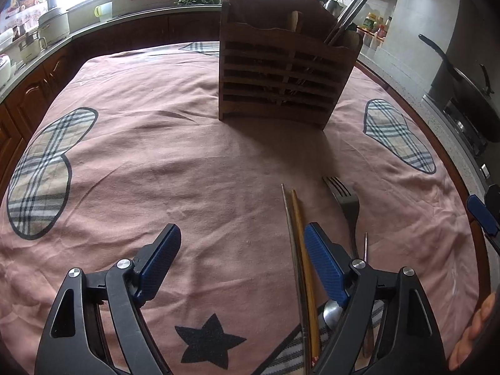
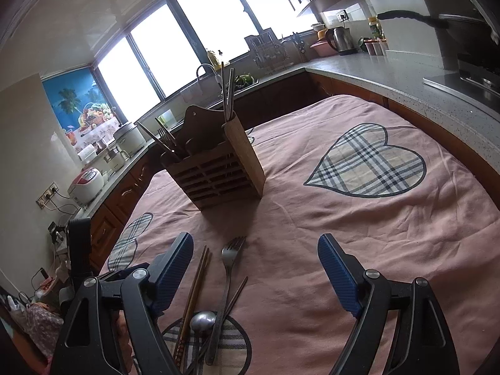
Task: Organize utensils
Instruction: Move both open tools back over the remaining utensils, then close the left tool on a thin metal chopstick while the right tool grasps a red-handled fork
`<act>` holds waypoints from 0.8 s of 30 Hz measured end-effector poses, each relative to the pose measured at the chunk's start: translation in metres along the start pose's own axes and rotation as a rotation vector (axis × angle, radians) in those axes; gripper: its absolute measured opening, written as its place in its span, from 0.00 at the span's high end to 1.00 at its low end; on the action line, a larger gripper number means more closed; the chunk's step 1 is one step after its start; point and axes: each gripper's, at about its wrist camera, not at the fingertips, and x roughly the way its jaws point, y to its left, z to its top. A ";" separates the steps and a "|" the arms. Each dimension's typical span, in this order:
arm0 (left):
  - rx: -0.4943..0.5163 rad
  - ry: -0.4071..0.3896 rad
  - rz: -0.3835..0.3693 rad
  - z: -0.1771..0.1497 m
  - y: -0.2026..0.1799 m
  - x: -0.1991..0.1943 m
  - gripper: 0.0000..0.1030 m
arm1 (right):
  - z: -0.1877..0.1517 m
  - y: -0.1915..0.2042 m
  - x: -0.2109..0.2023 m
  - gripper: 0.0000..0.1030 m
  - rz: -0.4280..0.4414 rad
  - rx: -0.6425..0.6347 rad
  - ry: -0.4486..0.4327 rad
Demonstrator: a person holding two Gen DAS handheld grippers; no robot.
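A slatted wooden utensil holder (image 1: pixel 281 84) (image 2: pixel 215 172) stands on the pink tablecloth (image 1: pixel 156 162) with chopsticks and a fork upright in it. Loose utensils lie near the front: a fork (image 1: pixel 345 200) (image 2: pixel 229 265), a wooden chopstick pair (image 1: pixel 301 243) (image 2: pixel 195 287), a spoon (image 1: pixel 332 311) (image 2: pixel 203 317) and a dark single chopstick (image 1: pixel 366 247) (image 2: pixel 237 293). My left gripper (image 1: pixel 240 234) is open above the cloth, the wooden chopsticks lying just inside its right finger, untouched. My right gripper (image 2: pixel 254 243) is open above the fork and holds nothing.
A grey worktop wraps around the table. On it are rice cookers (image 1: pixel 53 25) at the left, a kettle (image 2: pixel 342 39) at the back, and a stove with a black pan (image 1: pixel 468 93) at the right. A person's fingers (image 1: pixel 478 328) show at the right edge.
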 end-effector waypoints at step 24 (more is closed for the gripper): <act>0.030 0.067 -0.030 0.005 0.024 0.020 0.42 | -0.021 0.033 0.115 0.60 0.030 -0.113 0.301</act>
